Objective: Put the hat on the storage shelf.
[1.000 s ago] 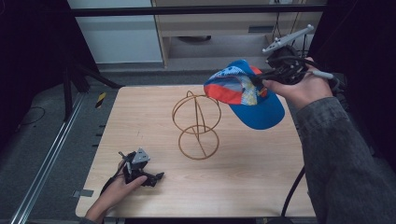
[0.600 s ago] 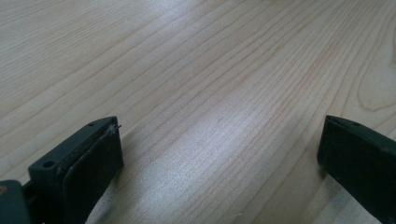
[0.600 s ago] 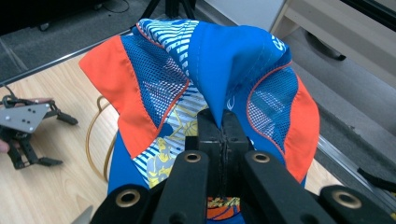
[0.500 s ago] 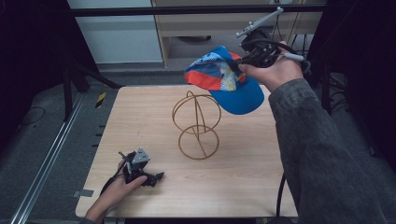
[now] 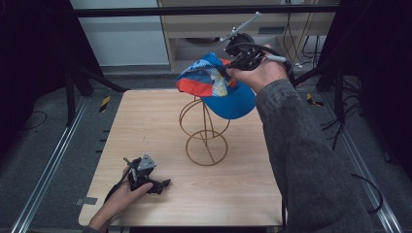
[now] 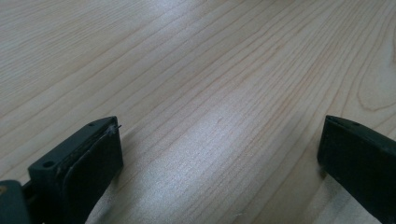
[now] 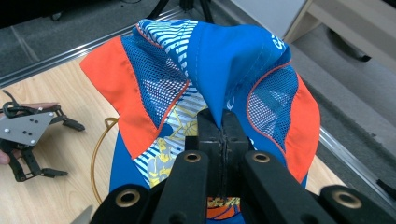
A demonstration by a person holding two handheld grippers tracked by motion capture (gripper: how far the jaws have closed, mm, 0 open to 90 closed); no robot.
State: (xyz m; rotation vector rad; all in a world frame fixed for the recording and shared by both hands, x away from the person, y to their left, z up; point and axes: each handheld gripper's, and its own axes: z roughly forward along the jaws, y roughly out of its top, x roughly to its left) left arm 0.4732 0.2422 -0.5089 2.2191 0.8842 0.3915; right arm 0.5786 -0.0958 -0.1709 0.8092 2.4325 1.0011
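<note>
Cap (image 5: 214, 85), pinched tight in the right gripper (image 5: 228, 72), has swung leftward to above the wire stand (image 5: 206, 130) (left gripper (image 5: 165, 183) rests open on the table (image 5: 145, 126)), so lowering looks next.

Two hand-held grippers, one raised and clamped, one low and open

The right black two-jaw gripper (image 5: 232, 68) is held high at the far side by the right hand (image 5: 260, 73), its grey-sleeved forearm (image 5: 301, 145) reaching up from the near edge; its jaws are pressed together, pinching a fold of blue, orange and white fabric cap (image 7: 215, 84); the left black two-jaw gripper (image 5: 158, 184) lies low at the near left corner in the left hand (image 5: 121, 199), jaws spread wide with nothing between them, pointing level.
</note>
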